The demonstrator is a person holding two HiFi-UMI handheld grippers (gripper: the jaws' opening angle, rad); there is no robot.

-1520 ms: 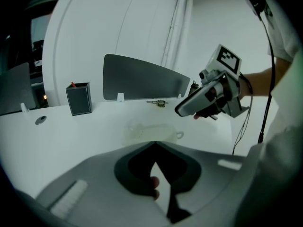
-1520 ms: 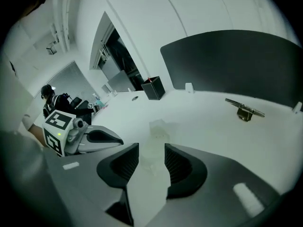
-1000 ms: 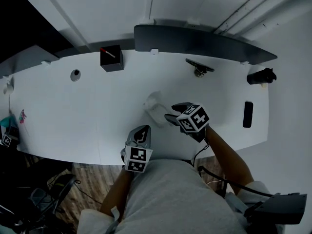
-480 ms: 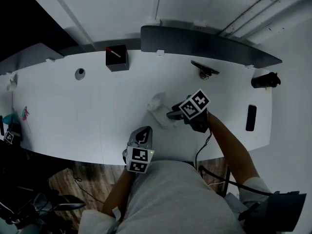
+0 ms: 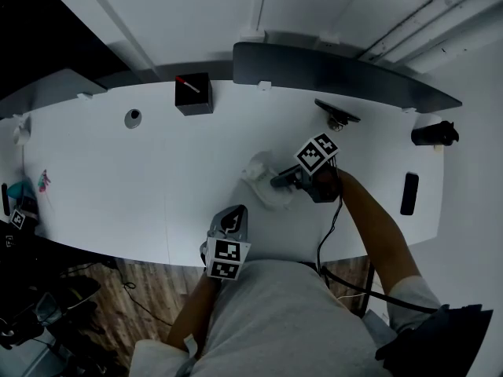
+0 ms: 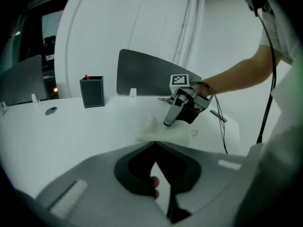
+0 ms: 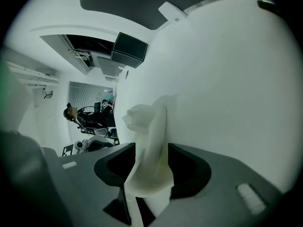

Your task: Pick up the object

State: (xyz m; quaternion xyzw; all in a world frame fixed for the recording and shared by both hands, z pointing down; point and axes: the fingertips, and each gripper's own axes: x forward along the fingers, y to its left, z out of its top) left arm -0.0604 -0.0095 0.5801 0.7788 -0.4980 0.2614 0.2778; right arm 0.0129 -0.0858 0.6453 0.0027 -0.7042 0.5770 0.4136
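- Head view: a white counter [image 5: 102, 187] is seen from above. The white object [image 5: 259, 177] is found near the middle of it, close to the front edge.
- The right gripper [image 5: 278, 182] is set against the object from the right side, so that the jaws can be put around its near end.
- In the right gripper view the jaws are seen pressed on the white object [image 7: 147, 136]. It is pinched between them and sticks out in front. It looks pale and soft, and what it is cannot be told.
- It is likely held by its thin part because the jaws fit best there.
- It cannot be told if the object is lifted off the counter yet. In the left gripper view it seems to lie on the counter under the right gripper.
- The left gripper [image 5: 232, 214] is parked at the front edge of the counter, well apart from the object. Its jaws are closed together and nothing is held in them. It is probably put there to be out of the way.
- A black box [image 5: 193, 94] and a dark curved panel [image 5: 338, 71] are set at the back, far from the object, so a lift is not blocked by them.
- A slow, straight lift is likely needed next, or the soft thing could be pulled out of the jaws.
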